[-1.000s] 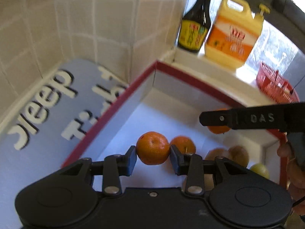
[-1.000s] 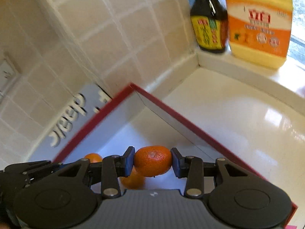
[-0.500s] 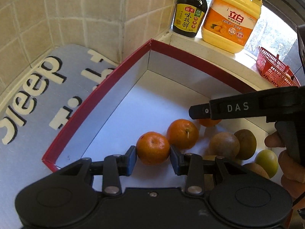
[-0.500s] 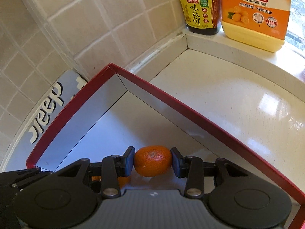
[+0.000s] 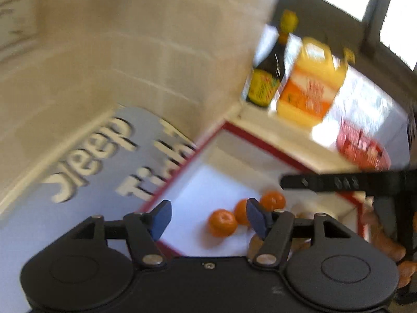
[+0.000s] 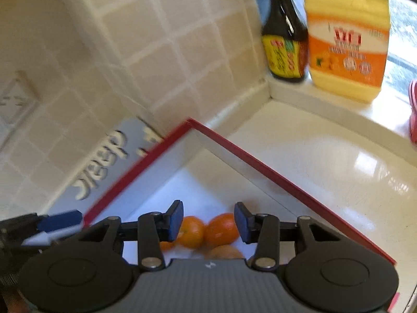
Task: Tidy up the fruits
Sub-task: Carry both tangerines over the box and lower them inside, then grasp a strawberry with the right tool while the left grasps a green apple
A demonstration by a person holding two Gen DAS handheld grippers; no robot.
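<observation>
Both views look down into a white box with a red rim [image 5: 182, 161] [image 6: 260, 167]. My left gripper [image 5: 208, 219] hangs above it, its jaws opening with nothing between the blue pads. Three oranges [image 5: 222, 223] lie on the box floor beneath it, and brownish fruit shows behind the right finger. My right gripper [image 6: 208, 221] is also opening and holds nothing. Two oranges [image 6: 221, 228] rest side by side on the floor below its gap. The right gripper's black finger [image 5: 338, 182] crosses the left wrist view. The left gripper's blue pad [image 6: 60, 220] shows at the left edge of the right wrist view.
A dark sauce bottle [image 6: 284, 39] and a yellow detergent jug [image 6: 346, 41] stand on the ledge behind the box. A red basket [image 5: 362, 148] sits further right. A grey mat with white letters [image 5: 104, 156] lies left of the box, against the tiled wall. A hand [image 5: 383, 237] is at the right edge.
Both grippers have opened and let go of their oranges, which now lie in the box. Both have lifted and drawn back from the box floor.
</observation>
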